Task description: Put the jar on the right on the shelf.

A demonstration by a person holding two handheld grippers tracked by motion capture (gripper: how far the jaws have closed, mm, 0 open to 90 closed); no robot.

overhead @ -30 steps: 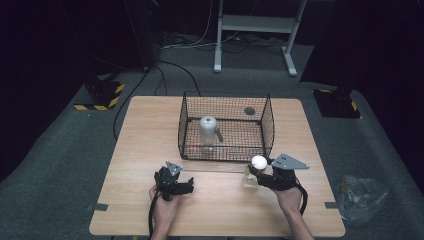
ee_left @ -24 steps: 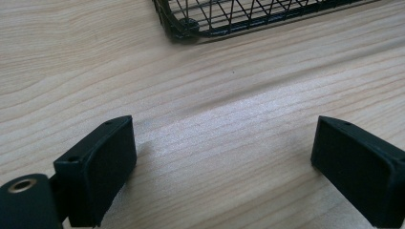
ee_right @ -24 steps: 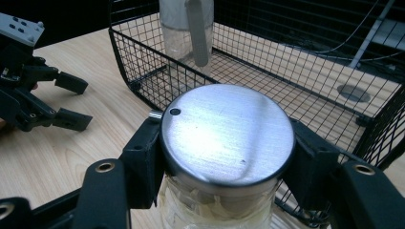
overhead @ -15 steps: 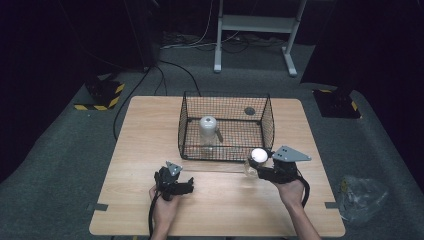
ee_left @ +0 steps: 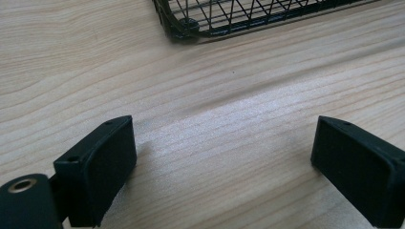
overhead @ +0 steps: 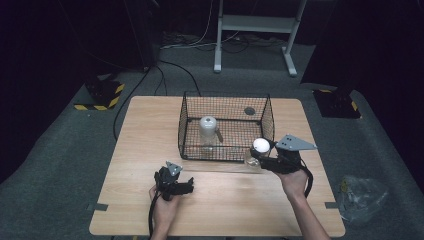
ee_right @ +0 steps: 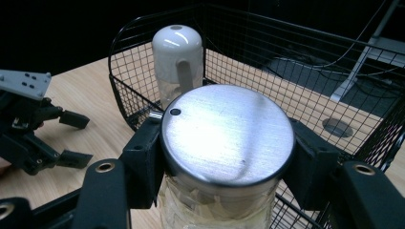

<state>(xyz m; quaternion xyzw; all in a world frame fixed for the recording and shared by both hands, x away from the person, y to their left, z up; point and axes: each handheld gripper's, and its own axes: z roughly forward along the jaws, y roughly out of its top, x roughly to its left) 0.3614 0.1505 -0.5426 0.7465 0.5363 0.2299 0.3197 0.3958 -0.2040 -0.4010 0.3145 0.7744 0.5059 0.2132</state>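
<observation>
My right gripper (overhead: 256,156) is shut on a glass jar (overhead: 259,147) with a round silver lid (ee_right: 227,138), holding it upright above the table just outside the front right corner of the black wire basket (overhead: 225,96). Its jaws clamp the jar right under the lid, and pale crumpled material shows through the glass. A white-capped bottle (overhead: 207,127) stands upright inside the basket (ee_right: 286,28), behind the jar in the right gripper view (ee_right: 175,52). My left gripper (overhead: 187,186) rests on the wooden table at the front left, open, with bare wood between its jaws (ee_left: 224,162).
A dark round disc (overhead: 249,110) lies at the basket's back right. The basket's front corner (ee_left: 186,26) is just ahead of the left gripper. On the floor are a clear plastic bag (overhead: 360,197) at right, a white metal stand (overhead: 255,25) behind, and cables.
My right gripper has risen with the jar and drifted slightly towards the basket's front wall. The left gripper has stayed where it was.
</observation>
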